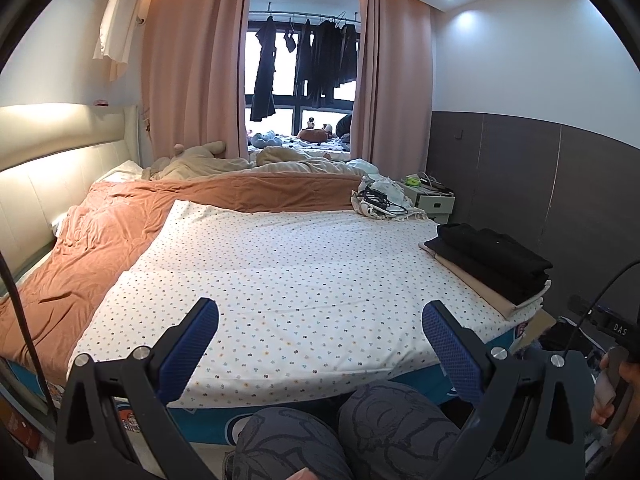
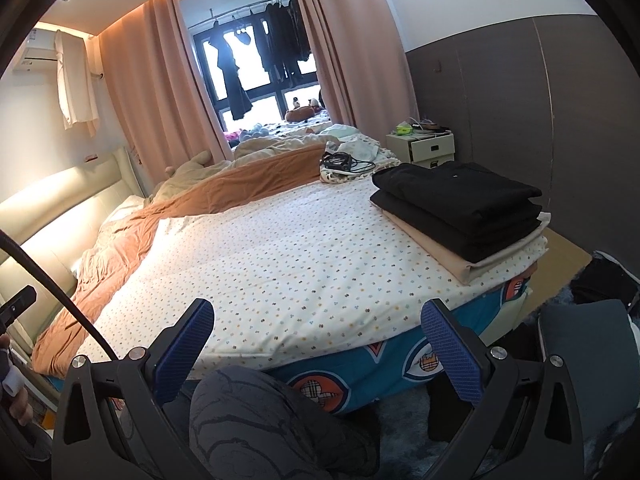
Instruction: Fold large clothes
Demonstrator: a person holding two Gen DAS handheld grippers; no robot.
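A stack of folded clothes, black garments (image 1: 496, 258) (image 2: 460, 200) on a beige one (image 2: 440, 248), lies at the bed's right edge. The bed's dotted white sheet (image 1: 288, 272) (image 2: 280, 264) is bare in the middle. My left gripper (image 1: 320, 324) is open and empty above the bed's near edge. My right gripper (image 2: 318, 324) is open and empty over the near right corner, left of and below the stack. The right gripper's handle (image 1: 616, 332) shows at the left view's right edge.
An orange quilt (image 1: 100, 240) covers the bed's left side and far end. A patterned cloth with black cables (image 1: 380, 200) lies at the far right corner. A white nightstand (image 2: 424, 146) stands by the grey wall. My knees (image 1: 340, 432) are against the bed's near edge.
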